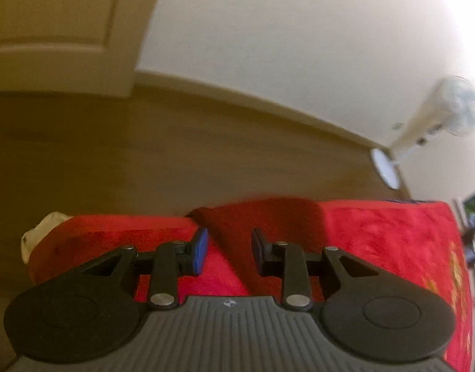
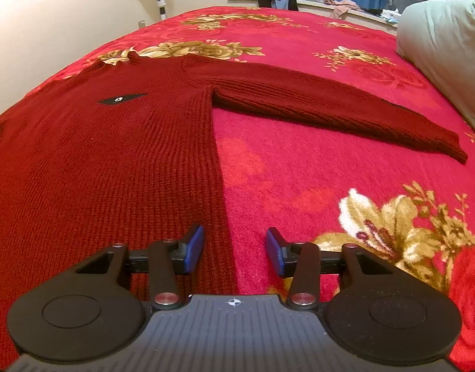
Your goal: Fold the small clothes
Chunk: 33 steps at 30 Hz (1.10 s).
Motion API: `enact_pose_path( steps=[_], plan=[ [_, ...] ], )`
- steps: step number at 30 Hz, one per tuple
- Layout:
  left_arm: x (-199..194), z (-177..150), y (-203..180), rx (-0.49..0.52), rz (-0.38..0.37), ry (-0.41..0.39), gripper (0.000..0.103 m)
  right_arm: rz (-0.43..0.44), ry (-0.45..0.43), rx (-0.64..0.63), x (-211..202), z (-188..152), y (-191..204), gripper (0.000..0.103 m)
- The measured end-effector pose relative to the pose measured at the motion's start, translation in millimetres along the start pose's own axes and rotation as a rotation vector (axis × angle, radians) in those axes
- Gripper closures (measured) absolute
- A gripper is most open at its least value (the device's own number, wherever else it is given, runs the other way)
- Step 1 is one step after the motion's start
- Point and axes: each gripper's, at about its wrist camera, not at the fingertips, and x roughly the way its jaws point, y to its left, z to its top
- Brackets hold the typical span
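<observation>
The sweater point(image 2: 113, 142) is a dark red rib knit, spread flat on a brighter red flowered blanket point(image 2: 299, 179), with a small black patch point(image 2: 121, 98) on its chest well ahead of the right gripper point(image 2: 235, 249). One sleeve point(image 2: 345, 108) runs out to the right, far ahead of the right finger, and ends in a cuff short of a pale pillow point(image 2: 438, 46). The body's straight side edge comes down toward the right gripper and passes between its fingers, nearer the left finger point(image 2: 195, 248), which lies over the knit; the right finger point(image 2: 276, 252) sits over bare blanket. Those fingers stand apart with the knit edge in the gap, and neither pad visibly presses on it. To the right of that gripper the blanket lies bare up to a gold flower print. In the left wrist view, which is blurred, the left gripper point(image 1: 228, 252) has its fingers apart, and a darker fold of the sweater point(image 1: 262, 217) rises between and beyond them; whether either pad touches it cannot be told. Just beyond the fingertips the bed edge drops to a wooden floor point(image 1: 144, 155), with a fan point(image 1: 423, 130) standing by the wall far to the right.
</observation>
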Motion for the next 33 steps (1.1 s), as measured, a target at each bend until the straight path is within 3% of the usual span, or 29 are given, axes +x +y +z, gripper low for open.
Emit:
enact_pose_path(
  steps=[1, 4, 8, 10, 14, 18, 23, 25, 26, 27, 30, 33],
  plan=[
    [-14, -5, -9, 0.052, -0.014, -0.029, 0.07, 0.025, 0.002, 0.008, -1, 0, 0, 0.088],
    [-44, -27, -28, 0.16, -0.092, -0.029, 0.07, 0.033, -0.001, 0.022, -3, -1, 0, 0.088],
    [-79, -83, -48, 0.352, -0.222, 0.074, 0.07, 0.072, 0.03, 0.113, -6, -1, -12, 0.086],
    [-91, -114, -48, 0.443, -0.26, 0.154, 0.07, 0.069, 0.042, 0.121, -9, -3, -13, 0.076],
    [-102, -182, -33, 0.616, -0.262, 0.341, 0.07, 0.055, 0.066, 0.092, -16, -8, -7, 0.074],
    [-103, -227, -5, 0.698, -0.188, 0.401, 0.07, 0.046, 0.092, 0.084, -24, -17, -6, 0.074],
    [-124, -240, 25, 0.715, -0.214, 0.386, 0.069, 0.049, 0.124, 0.109, -34, -27, -8, 0.074],
    [-130, -242, 29, 0.716, -0.222, 0.389, 0.077, 0.054, 0.13, 0.111, -39, -31, -7, 0.078],
    [-130, -244, 29, 0.73, -0.231, 0.389, 0.089, 0.051, 0.128, 0.108, -41, -32, -7, 0.084],
    [-132, -244, 28, 0.738, -0.239, 0.384, 0.091, 0.049, 0.122, 0.108, -44, -33, -6, 0.088],
    [-145, -239, 22, 0.741, -0.262, 0.331, 0.093, 0.083, 0.067, 0.201, -64, -29, -16, 0.097],
    [-180, -229, 28, 0.71, -0.364, 0.222, 0.094, 0.127, -0.043, 0.292, -102, -21, -29, 0.098]
  ],
)
